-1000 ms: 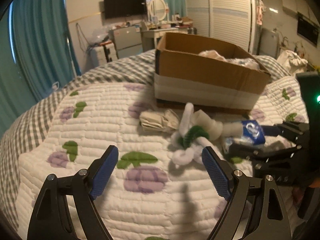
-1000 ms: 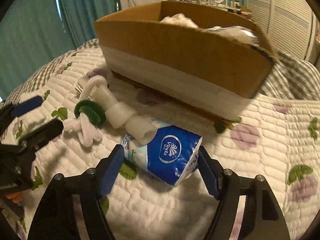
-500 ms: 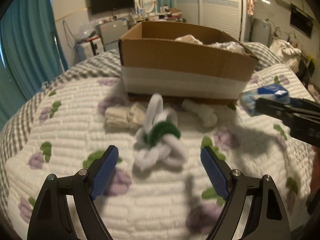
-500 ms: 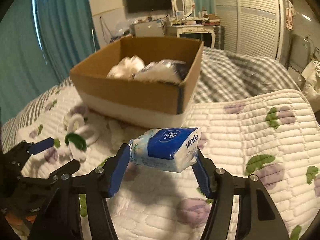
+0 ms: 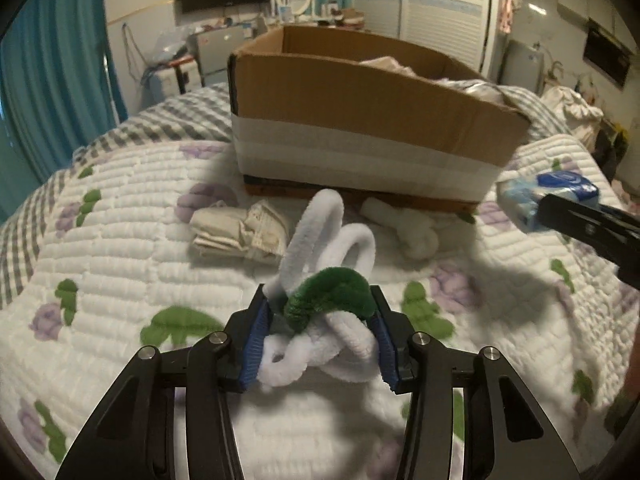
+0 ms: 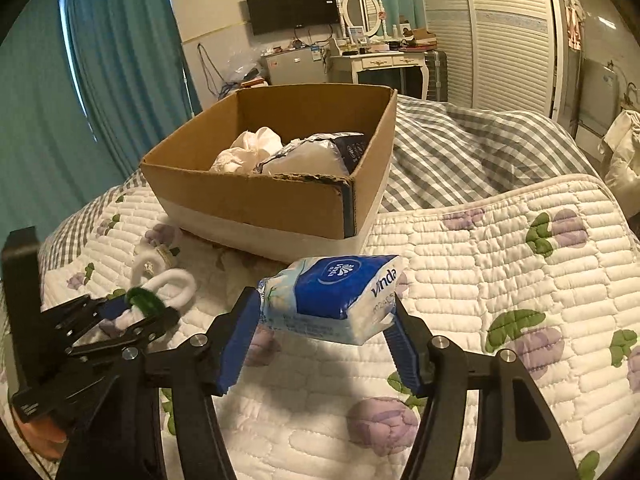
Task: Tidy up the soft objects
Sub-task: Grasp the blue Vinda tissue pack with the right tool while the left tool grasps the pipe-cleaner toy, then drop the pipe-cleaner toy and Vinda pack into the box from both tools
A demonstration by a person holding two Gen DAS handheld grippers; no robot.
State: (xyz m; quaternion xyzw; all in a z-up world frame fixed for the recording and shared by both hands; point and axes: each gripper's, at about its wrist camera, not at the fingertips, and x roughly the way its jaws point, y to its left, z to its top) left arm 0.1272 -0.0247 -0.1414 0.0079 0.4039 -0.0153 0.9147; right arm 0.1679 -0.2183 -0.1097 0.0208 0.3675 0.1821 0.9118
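Tissue pack (image 6: 332,296) hanging above quilt (image 6: 500,248), right gripper (image 6: 326,332) pinching its ends. Left gripper (image 5: 320,336) squeezing chenille toy (image 5: 324,300) near box (image 5: 360,120). Risk: soft pack sagging, slipping out; toy loops snagging box rim.

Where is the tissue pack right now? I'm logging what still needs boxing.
The tissue pack is clamped in the right gripper, lifted above the quilt, just in front of the cardboard box, not yet inside.
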